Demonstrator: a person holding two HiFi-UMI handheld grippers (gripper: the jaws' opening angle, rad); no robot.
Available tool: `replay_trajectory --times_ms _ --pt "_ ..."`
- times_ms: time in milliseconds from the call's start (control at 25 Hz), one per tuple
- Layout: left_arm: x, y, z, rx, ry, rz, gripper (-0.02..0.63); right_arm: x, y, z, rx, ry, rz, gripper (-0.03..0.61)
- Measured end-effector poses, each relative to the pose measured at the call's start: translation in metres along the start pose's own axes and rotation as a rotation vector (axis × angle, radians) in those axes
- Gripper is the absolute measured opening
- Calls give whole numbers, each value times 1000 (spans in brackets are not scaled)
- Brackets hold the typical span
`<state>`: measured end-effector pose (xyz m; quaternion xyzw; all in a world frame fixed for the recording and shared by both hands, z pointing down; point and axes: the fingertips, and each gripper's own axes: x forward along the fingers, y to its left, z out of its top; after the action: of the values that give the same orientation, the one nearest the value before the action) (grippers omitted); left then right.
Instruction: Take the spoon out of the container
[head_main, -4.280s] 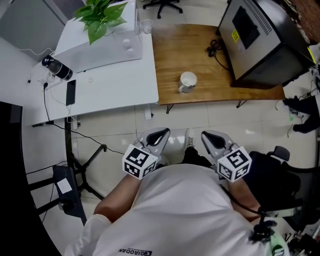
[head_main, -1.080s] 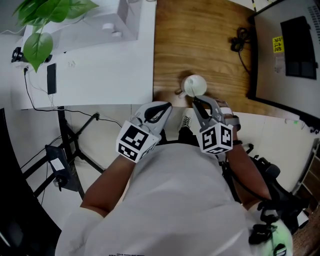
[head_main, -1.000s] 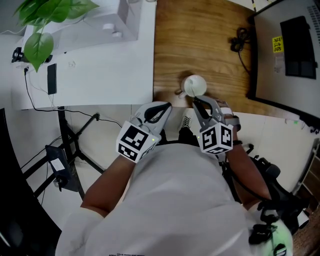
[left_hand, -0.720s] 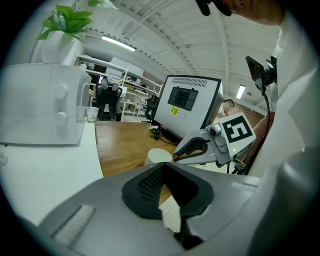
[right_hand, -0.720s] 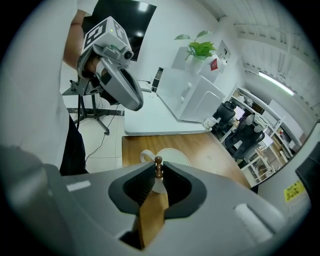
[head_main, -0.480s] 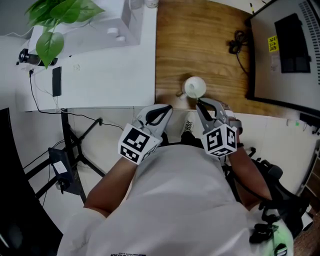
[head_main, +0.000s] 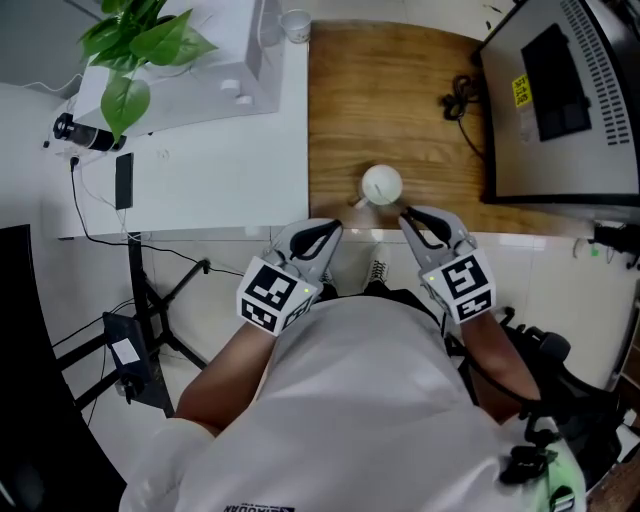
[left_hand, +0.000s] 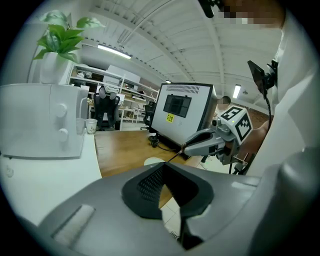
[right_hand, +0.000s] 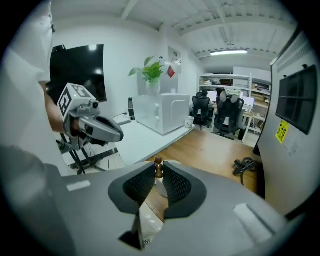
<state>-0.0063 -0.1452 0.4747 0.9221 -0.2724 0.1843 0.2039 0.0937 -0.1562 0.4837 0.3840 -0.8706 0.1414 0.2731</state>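
The slim brown wooden spoon with a knobbed end (right_hand: 158, 161) is clamped at its upper handle by the right gripper (right_hand: 159, 172). Its lower part seems to sit inside the round white mug (head_main: 381, 185) just ahead. It looks light, stiff and a little slippery, so gripping under the knob is safest. The left gripper (head_main: 318, 234) beside it is closed on nothing.

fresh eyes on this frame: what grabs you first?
The white mug near the front edge of the wooden table, with the right gripper shut on the brown beaded handle of the spoon over it. Then the big grey machine on the table's right side and the leafy plant at the head view's top left.
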Motion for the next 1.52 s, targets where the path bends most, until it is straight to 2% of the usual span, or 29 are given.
replay_trajectory --times_ms 200,360,600,880,1200,1520 --pt "-9 -9 11 8 -30 -4 5 -25 -1 14 32 -49 -11 54" --pt "-12 -5 13 -45 -50 -11 5 -36 -2 17 74 -78 -18 54" --pt "-19 -3 20 -8 -61 -28 5 -49 3 24 166 -123 -29 54" --pt "-29 -8 25 41 -71 -77 5 -55 12 25 185 -127 -89 54" --pt "-47 -10 11 76 -54 -147 5 -64 31 26 220 -151 -184 54" --pt "-59 -20 3 79 -70 -127 5 -79 54 20 206 -167 -178 54"
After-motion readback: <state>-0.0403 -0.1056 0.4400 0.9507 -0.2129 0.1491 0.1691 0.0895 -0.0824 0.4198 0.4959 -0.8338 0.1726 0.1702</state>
